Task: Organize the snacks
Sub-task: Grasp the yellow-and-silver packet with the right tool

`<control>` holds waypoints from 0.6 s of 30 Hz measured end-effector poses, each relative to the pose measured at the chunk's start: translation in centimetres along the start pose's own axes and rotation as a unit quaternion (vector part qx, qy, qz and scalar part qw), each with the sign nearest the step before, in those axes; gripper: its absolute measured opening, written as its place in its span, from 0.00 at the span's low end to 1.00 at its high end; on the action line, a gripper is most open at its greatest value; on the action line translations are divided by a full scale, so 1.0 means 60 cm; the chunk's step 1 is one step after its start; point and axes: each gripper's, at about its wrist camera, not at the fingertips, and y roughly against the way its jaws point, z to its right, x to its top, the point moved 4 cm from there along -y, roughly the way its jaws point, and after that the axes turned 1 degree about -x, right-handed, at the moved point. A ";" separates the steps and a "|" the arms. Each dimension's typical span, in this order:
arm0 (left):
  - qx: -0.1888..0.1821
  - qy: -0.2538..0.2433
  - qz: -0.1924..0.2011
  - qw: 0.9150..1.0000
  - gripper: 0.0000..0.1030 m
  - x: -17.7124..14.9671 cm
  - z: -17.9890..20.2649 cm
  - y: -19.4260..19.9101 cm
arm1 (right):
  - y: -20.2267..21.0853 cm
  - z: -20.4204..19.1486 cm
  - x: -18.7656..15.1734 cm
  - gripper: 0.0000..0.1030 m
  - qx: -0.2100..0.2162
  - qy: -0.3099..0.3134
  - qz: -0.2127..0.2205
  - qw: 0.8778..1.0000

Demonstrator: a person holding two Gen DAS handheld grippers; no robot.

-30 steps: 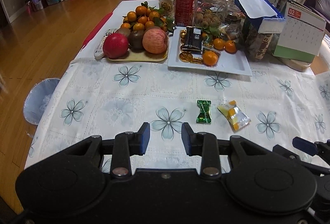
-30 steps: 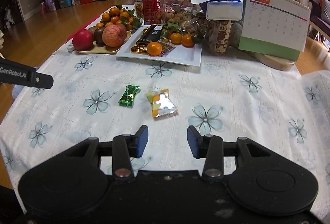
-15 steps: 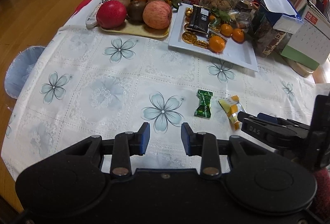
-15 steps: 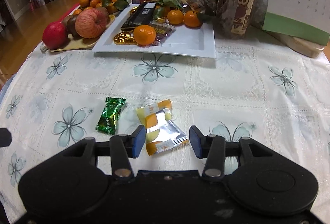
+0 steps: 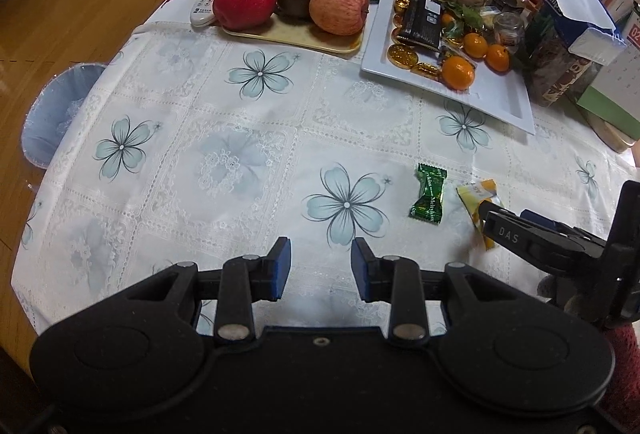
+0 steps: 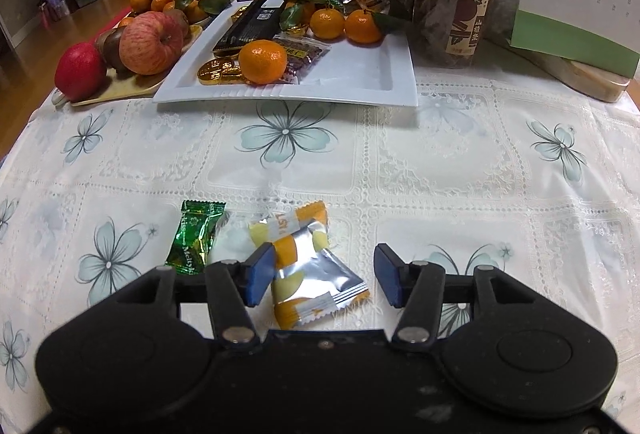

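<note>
On the flowered tablecloth (image 6: 440, 162), an orange-and-silver snack packet (image 6: 316, 274) lies between the spread jaws of the right gripper (image 6: 324, 274), which have just been opening and do not press it. Just beside it lies a green candy (image 6: 194, 238). Nearby, the left gripper (image 5: 320, 268) hangs released over bare cloth, gripping nothing.

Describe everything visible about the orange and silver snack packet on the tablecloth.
The snack packet is a small pillow pouch of shiny foil, silver with orange and pale yellow patches and crimped ends. It looks sealed and lies flat on the white flowered tablecloth, just right of the green candy. The right gripper straddles it, jaws just opened wider; the left pad overlaps its edge, the right pad stands clear.
</note>
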 end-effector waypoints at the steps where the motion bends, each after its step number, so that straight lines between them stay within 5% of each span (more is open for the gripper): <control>1: 0.002 -0.001 -0.002 1.000 0.41 0.000 0.000 -0.001 | -0.001 0.000 0.001 0.56 0.000 -0.001 0.001 1.000; 18: 0.004 -0.009 -0.008 1.000 0.41 -0.005 0.005 -0.009 | -0.015 -0.039 -0.012 0.57 -0.028 0.055 0.000 0.998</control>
